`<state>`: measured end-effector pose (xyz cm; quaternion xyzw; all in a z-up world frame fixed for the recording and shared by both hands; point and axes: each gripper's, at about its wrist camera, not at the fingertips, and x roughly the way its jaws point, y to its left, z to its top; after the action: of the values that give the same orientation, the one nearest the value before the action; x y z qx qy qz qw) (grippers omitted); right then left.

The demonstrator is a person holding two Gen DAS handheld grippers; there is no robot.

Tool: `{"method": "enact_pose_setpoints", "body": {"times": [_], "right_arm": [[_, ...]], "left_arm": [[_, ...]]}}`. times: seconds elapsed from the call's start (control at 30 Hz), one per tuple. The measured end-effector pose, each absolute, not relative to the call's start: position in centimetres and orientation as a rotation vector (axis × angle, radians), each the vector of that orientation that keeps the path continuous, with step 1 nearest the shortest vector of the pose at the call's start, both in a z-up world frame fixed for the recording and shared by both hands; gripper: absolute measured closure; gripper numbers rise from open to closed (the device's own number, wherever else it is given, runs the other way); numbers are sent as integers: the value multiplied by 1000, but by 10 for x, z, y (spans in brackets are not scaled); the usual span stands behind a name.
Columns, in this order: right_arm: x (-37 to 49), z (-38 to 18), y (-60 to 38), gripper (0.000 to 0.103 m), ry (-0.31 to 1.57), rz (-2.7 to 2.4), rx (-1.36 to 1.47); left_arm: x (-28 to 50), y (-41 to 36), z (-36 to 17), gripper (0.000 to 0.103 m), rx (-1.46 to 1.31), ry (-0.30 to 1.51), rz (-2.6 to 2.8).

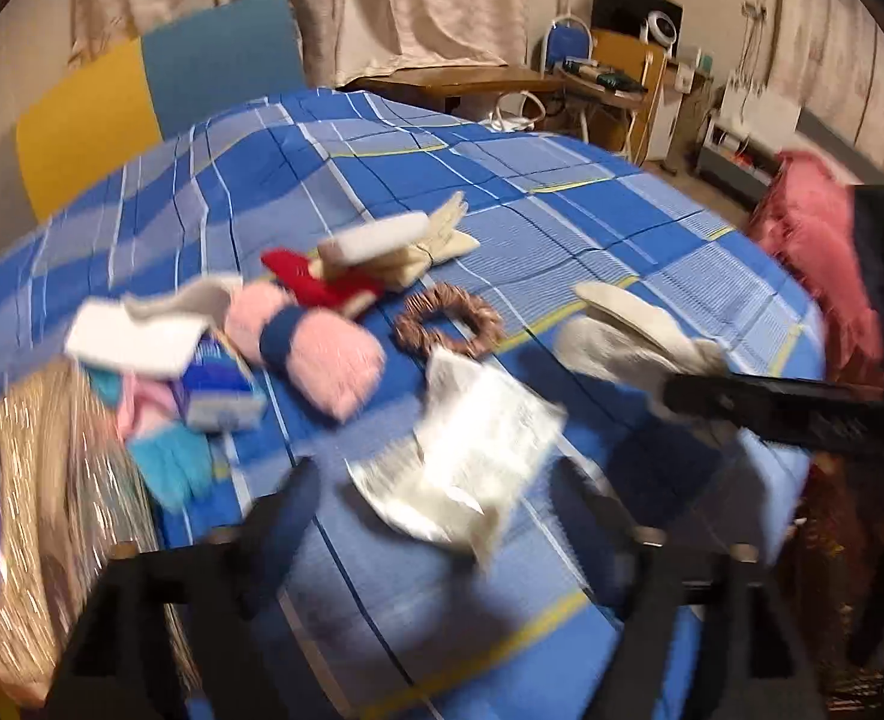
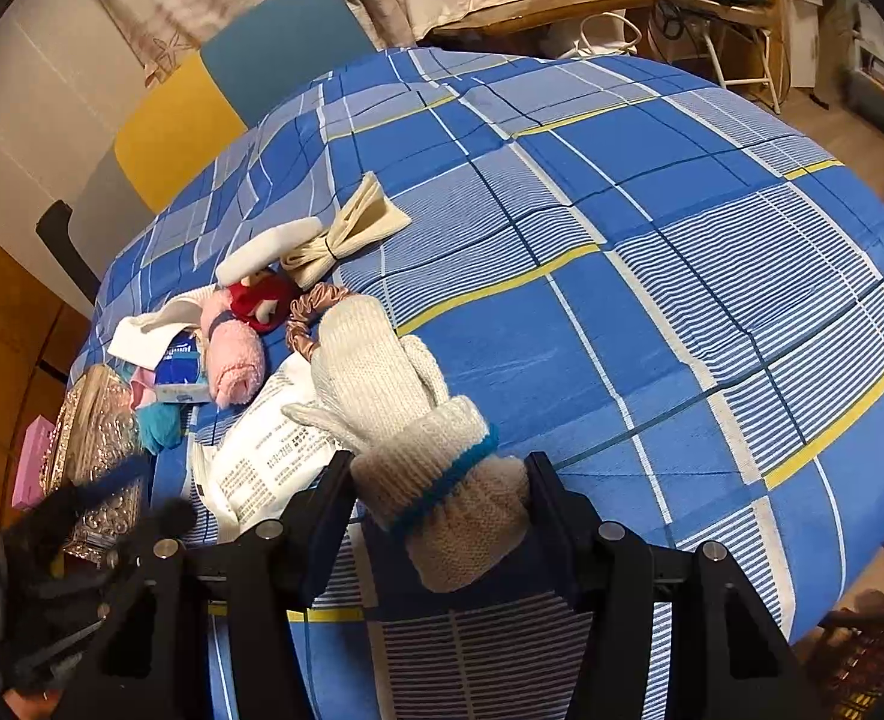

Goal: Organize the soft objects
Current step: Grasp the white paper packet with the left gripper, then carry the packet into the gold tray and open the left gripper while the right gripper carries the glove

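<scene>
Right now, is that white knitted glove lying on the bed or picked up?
Picked up. The right gripper is shut on the white knitted glove at its blue-trimmed cuff, and the glove's fingers stick out above the blue plaid bedspread.

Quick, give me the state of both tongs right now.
Left tongs: open, holding nothing, hovering above the white printed packet.
Right tongs: closed on the cuff of the cream knit glove.
</scene>
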<state>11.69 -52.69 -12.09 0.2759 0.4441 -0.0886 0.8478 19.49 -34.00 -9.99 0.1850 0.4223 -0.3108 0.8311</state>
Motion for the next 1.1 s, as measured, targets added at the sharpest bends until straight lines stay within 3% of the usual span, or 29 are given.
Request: {"method": "enact_pose_setpoints", "body": {"times": [0.3,0.4,0.43,0.57,1.1], "right_arm": [[118,-124,-530,45,938,-194,605],[119,-125,-529,45,940,-184,607],[120,-125,-528,45,939,-181,605],[121,-126,-524,45,940,-173,584],[124,-131,-482,45,934,-103,428]], "left_arm": [[211,-371,-148,22,547,1021,-687],[204,-365,-150,30,558,975,-676],[200,-364,-150,38,566,966,-688],[187,-351,-147,41,577,954,-690],[126,-181,-86,43,176,871,-640]]}}
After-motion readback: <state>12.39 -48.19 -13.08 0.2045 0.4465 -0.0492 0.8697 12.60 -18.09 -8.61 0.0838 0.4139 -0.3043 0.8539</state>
